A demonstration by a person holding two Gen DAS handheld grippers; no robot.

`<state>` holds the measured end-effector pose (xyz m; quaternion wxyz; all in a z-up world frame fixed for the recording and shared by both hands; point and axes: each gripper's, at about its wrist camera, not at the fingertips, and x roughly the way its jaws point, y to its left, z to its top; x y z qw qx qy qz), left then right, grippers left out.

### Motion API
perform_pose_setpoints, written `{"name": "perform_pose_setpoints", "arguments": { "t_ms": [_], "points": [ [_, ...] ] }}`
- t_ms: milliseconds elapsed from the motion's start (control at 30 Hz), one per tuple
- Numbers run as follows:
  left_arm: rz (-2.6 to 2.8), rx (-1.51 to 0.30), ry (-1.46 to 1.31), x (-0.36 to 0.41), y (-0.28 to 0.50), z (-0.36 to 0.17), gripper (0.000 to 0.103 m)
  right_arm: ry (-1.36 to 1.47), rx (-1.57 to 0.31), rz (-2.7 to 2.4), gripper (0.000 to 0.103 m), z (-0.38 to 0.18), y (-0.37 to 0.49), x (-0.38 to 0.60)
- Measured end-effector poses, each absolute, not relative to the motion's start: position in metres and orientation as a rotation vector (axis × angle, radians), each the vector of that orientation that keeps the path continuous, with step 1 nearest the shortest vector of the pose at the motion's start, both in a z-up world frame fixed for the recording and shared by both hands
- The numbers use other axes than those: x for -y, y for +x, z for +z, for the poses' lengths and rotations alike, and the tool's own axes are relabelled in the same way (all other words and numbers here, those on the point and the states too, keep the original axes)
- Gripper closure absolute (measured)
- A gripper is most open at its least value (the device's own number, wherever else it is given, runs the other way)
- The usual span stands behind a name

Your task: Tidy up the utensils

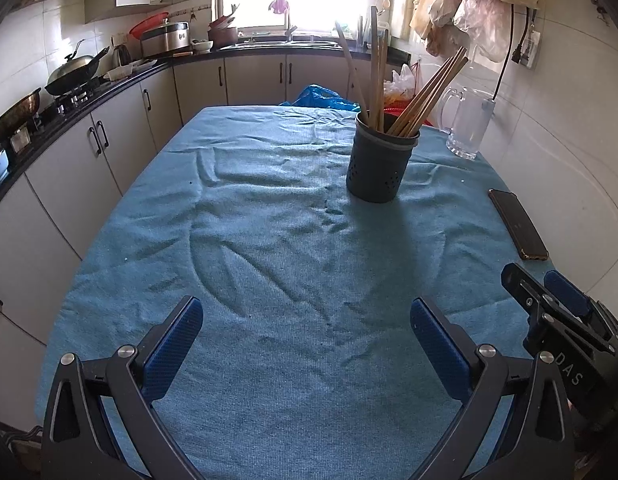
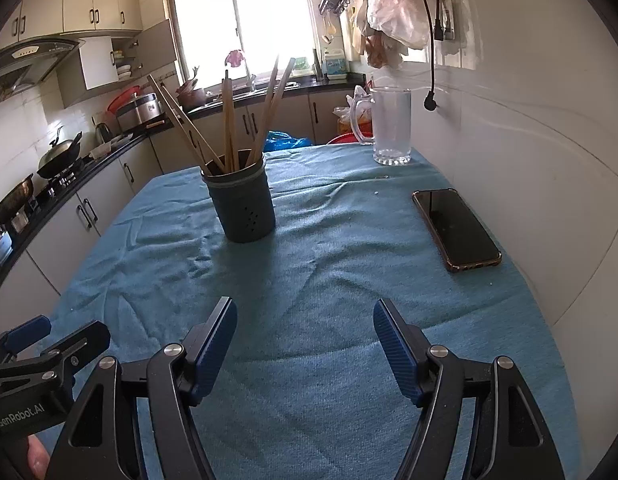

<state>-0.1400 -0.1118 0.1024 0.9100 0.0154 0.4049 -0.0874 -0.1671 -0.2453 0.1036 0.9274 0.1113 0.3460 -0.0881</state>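
Now both grippers, left and right, gape empty; chopsticks fill the holder.

Ahead of the grippers stands a table under a wrinkled blue cloth. Behind it a bright window gives strong, overexposed daylight. A black countertop with cream cabinets below runs along the left side and turns under the window. On it sit a wok and a steel pot. To the right is a white tiled wall, where plastic bags hang.
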Motion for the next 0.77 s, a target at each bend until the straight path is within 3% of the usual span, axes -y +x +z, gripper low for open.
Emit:
{"name": "perform_pose_setpoints", "arguments": {
  "t_ms": [767],
  "points": [
    [-0.181, -0.868, 0.014, 0.106, -0.129, 0.092, 0.000, 0.219, -0.748, -0.161, 0.027, 0.093, -0.164, 0.242]
  ]
}}
